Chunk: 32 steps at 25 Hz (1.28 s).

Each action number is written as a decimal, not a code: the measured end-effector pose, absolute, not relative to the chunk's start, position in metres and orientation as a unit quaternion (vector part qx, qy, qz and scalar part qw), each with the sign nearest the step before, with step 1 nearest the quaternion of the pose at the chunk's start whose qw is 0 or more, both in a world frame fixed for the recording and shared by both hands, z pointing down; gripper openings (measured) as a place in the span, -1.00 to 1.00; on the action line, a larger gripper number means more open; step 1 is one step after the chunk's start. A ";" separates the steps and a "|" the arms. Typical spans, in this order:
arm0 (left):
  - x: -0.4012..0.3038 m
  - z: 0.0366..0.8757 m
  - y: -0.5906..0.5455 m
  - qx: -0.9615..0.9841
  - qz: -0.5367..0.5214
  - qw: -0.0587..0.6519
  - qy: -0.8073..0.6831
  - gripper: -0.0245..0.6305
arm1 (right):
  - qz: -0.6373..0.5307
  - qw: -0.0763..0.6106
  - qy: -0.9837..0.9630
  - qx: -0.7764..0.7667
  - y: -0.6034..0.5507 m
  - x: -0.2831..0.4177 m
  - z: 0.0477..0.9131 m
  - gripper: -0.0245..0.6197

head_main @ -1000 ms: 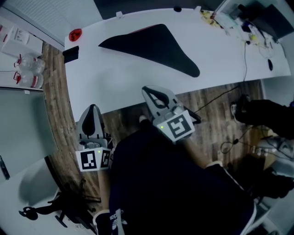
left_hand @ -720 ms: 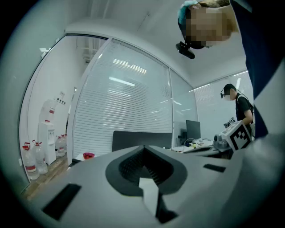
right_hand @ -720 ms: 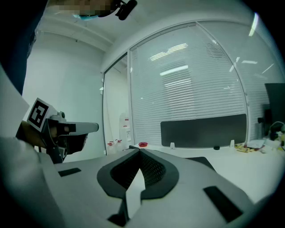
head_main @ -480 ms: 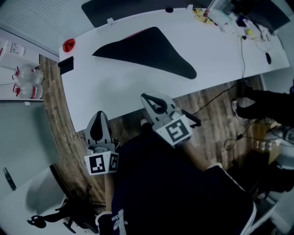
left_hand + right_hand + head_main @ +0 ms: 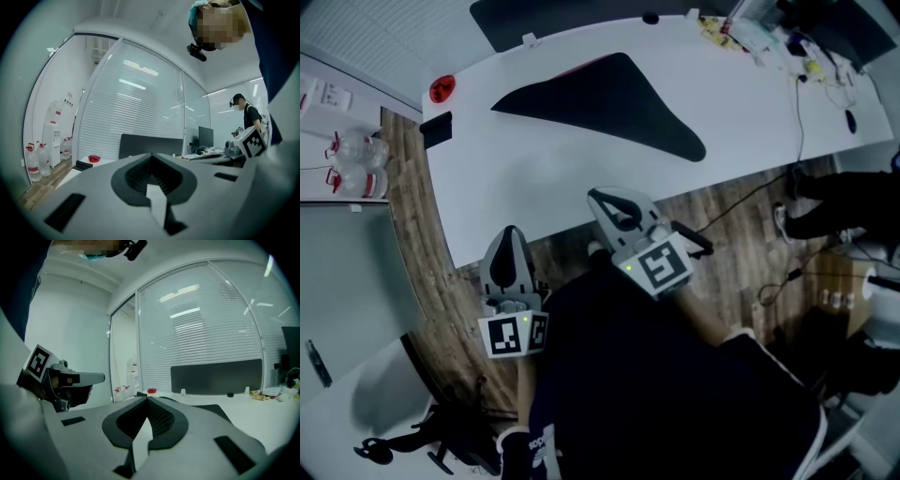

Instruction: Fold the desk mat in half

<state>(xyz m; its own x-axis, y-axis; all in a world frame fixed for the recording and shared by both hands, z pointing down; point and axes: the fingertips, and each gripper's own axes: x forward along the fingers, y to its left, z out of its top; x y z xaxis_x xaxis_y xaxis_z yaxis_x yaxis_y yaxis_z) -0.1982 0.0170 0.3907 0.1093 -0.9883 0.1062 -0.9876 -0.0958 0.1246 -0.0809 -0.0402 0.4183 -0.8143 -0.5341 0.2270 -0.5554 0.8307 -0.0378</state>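
Desk mat on table; L gripper, R gripper off it.

The head view is coming out dim and bluish. The white worktop is catching most of the light, while the floor and the lower frame are sinking into shadow. Both gripper views are bending hard at the edges and fading into a dark round border. Bright strips of light are glaring on the glass wall. Close up, the left hand-held gripper and the right hand-held gripper are blurring softly.
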 end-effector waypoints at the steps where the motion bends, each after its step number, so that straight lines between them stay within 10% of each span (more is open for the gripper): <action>1: -0.198 0.389 0.017 0.742 -0.006 0.079 -0.666 -0.92 | 0.052 0.106 -0.951 0.286 -0.040 -0.082 0.419 -0.91; 32: -0.200 0.393 0.019 0.750 -0.012 0.063 -0.658 -0.92 | 0.031 0.091 -0.946 0.309 -0.044 -0.082 0.410 -0.91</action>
<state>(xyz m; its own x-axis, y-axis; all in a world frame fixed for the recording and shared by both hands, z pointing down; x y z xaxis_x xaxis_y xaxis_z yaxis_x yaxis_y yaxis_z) -0.1996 0.0195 0.3932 0.1329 -0.9889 0.0659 -0.9860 -0.1252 0.1103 -0.0820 -0.0436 0.4101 -0.7921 -0.5797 0.1911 -0.5910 0.8067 -0.0026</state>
